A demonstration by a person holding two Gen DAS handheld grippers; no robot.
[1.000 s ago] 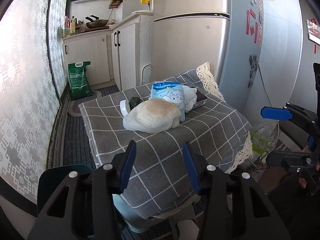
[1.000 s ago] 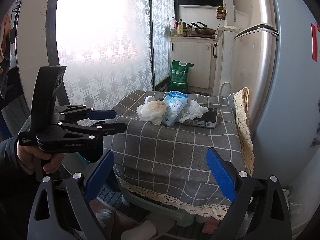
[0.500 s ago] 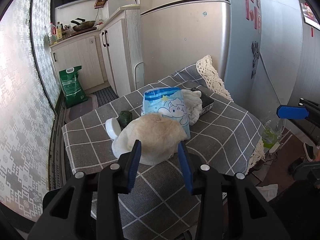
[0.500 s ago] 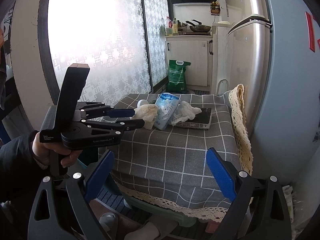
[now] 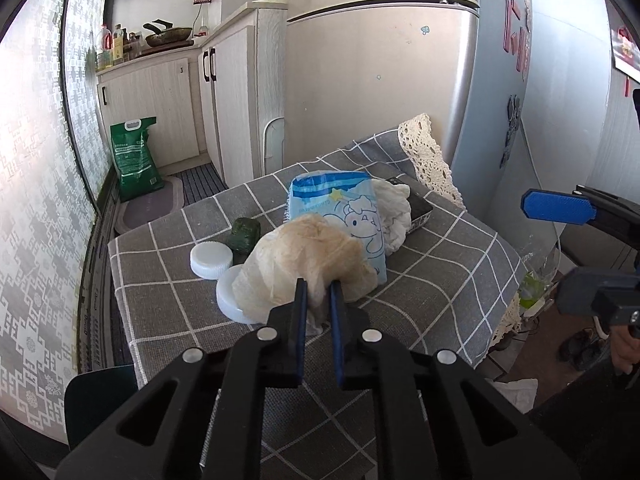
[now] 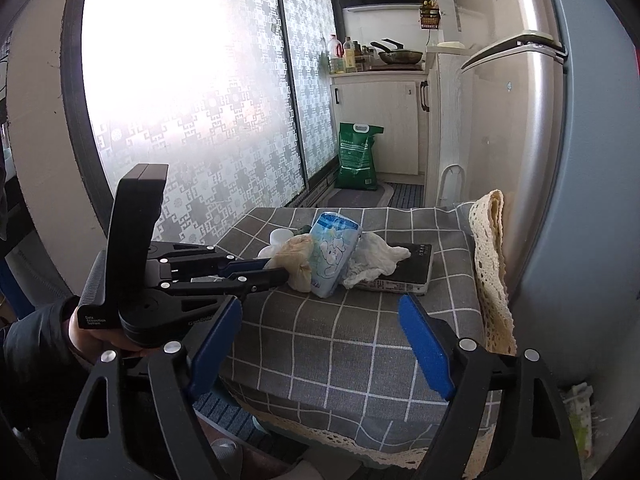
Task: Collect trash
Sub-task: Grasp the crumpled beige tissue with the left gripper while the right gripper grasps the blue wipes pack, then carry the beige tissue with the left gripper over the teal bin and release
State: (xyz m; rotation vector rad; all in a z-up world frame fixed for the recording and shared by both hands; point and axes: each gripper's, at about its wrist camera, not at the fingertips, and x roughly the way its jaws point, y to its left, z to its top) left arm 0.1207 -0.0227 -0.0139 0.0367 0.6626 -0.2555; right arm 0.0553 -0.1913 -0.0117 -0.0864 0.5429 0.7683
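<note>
Fingers of my left gripper [image 5: 318,300] are pinched onto the near edge of the crumpled tan wrapper [image 5: 308,256], which lies on the grey checked tablecloth [image 5: 432,280]. Just behind it leans a blue tissue pack [image 5: 340,208], with a white crumpled tissue [image 5: 394,212] to its right and two white lids [image 5: 211,259] to its left. My right gripper [image 6: 320,344] hangs spread wide at the table's near edge, holding nothing.

Crumpled beige tissue wad [image 5: 304,264] is sitting mid-frame; white crumpled tissue [image 5: 394,216] is lying right of it.
</note>
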